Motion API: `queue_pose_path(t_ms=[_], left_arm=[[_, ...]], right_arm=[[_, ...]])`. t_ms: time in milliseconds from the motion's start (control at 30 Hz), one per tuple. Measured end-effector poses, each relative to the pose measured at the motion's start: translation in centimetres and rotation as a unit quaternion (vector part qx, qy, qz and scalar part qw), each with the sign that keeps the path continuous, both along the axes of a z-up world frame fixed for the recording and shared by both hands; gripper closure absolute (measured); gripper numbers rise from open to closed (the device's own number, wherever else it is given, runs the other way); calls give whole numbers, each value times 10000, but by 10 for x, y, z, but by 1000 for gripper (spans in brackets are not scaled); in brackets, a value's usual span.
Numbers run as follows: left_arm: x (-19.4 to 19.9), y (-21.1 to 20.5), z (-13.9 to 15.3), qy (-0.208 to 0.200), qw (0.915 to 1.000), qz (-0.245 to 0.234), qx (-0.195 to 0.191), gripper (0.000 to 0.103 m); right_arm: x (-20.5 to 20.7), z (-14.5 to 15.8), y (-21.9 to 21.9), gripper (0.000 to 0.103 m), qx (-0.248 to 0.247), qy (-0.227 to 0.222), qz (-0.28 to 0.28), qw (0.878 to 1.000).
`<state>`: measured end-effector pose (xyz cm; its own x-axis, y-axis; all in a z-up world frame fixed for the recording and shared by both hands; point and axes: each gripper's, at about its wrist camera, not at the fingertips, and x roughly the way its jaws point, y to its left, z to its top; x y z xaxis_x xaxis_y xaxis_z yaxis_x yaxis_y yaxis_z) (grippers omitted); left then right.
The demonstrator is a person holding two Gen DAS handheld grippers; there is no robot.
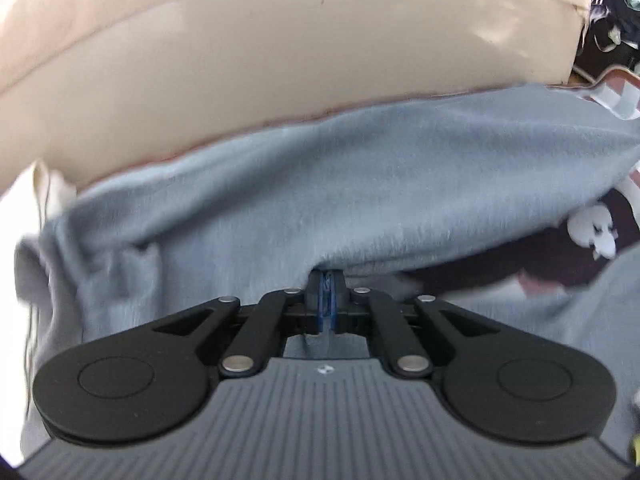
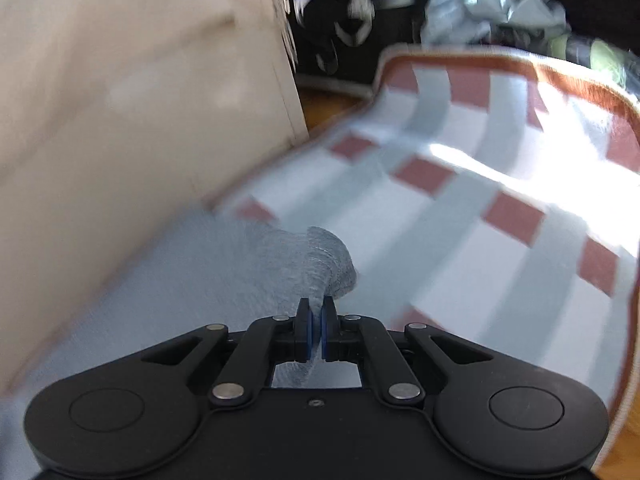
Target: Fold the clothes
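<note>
Left gripper [image 1: 327, 280] and right gripper [image 2: 316, 312] each clench the grey-blue garment [image 1: 320, 200] beside the beige sofa [image 1: 240, 60]. Judged mid-fold; next needs both edges carried evenly over the checkered rug [image 2: 480, 200].

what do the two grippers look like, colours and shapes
Both are matte black with round lobes either side, silver rivets on the linkage bars and blue pads inside the fingers. The left gripper sits on a ribbed grey body with a small white mark; the right gripper has a plain black body.

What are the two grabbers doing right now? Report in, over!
Left gripper shut on blue cloth. Right gripper shut on its bunched edge. Cloth over checked rug, beside beige sofa. Nothing blocking, over.
</note>
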<state>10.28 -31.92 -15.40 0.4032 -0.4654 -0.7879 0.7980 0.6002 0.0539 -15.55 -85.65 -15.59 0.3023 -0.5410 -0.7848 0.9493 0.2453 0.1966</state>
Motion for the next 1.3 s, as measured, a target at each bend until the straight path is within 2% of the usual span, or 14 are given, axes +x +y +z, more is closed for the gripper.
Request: queue_pose_path(t_ms=[133, 300, 400, 467, 567, 667, 833, 933, 1067, 1100, 1133, 1167, 1233, 1300], left_arm=[[-8, -1, -36, 272, 9972, -91, 689, 100], [-15, -8, -31, 128, 9970, -223, 726, 100], [-11, -3, -28, 167, 9966, -280, 756, 100], [-7, -1, -26, 285, 9971, -249, 660, 100], [-1, 4, -27, 540, 9974, -172, 439, 100], [0, 6, -35, 647, 9965, -276, 446, 100], [9, 11, -47, 1015, 9943, -47, 315, 100], [12, 14, -47, 1116, 9935, 16, 214, 100], [14, 17, -49, 1134, 9934, -58, 151, 100], [13, 16, -48, 1118, 9936, -68, 171, 100], [13, 15, -48, 1102, 9937, -73, 190, 100], [12, 15, -46, 1081, 9939, -73, 198, 100], [10, 16, -43, 1032, 9945, -97, 154, 100], [12, 21, -42, 1140, 9935, -25, 40, 100]], right_arm=[[-8, -4, -2, 98, 142, 210, 145, 9996], [17, 13, -16, 91, -549, 203, 1238, 9906], [31, 24, -25, 87, -959, 197, 1885, 9772], [41, 31, -31, 51, -1230, 193, 2311, 9649], [56, 41, -40, 49, -1630, 185, 2937, 9417], [86, 33, -77, 48, -1326, -176, 3584, 9239], [157, -21, -130, 46, -728, 548, 3327, 9386], [181, -48, -143, 46, -803, 1000, 3129, 9411], [180, -68, -146, 42, -828, 408, 3235, 9417], [178, -71, -144, 43, -879, 229, 3339, 9382], [179, -71, -138, 59, -1030, 239, 3542, 9292], [179, -71, -131, 100, -1152, 249, 3761, 9191], [178, -65, -121, 98, -1558, 361, 3908, 9065], [174, -52, -116, 98, -1989, 329, 3719, 9061]])
